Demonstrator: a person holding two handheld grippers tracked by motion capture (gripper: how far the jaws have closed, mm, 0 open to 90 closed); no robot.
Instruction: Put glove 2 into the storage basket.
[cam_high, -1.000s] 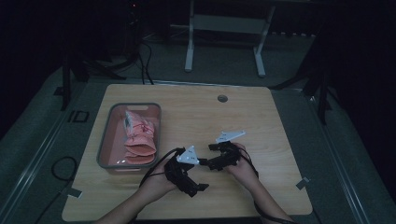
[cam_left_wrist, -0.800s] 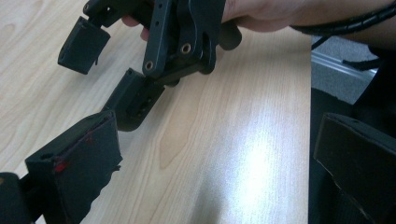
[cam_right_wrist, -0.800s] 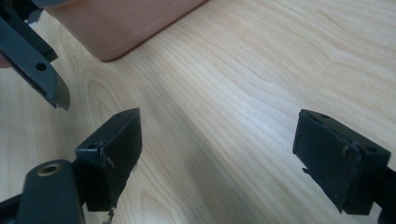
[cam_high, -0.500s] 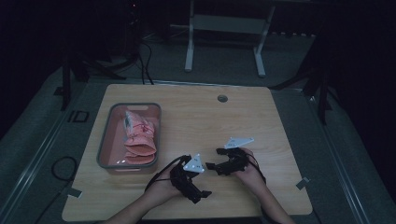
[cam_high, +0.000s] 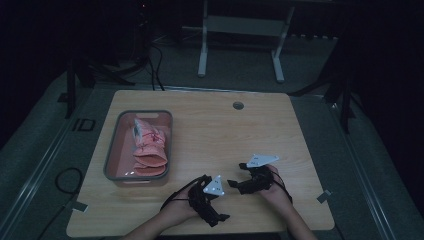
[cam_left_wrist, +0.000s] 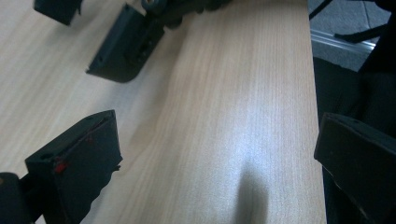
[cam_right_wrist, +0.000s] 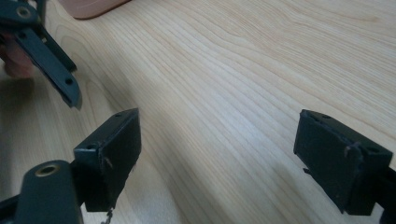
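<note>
Left gripper (cam_left_wrist: 215, 154) & right gripper (cam_right_wrist: 217, 154) both spread wide, nothing between, over bare table (cam_high: 210, 140). Grey tray (cam_high: 112, 150) w/ pink items, prob. cloth (cam_high: 148, 147), mid-left in high view.

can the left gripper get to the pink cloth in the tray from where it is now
Probably yes. The left gripper is open and holds nothing, low near the table's front edge. The pink cloth lies in the open-topped grey tray to its left, with only bare wood between; it would need to clear the tray's rim.

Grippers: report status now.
Left gripper open, empty. Right gripper open, empty, facing it above the table. Pink cloth lies in grey bin. Nothing between.
</note>
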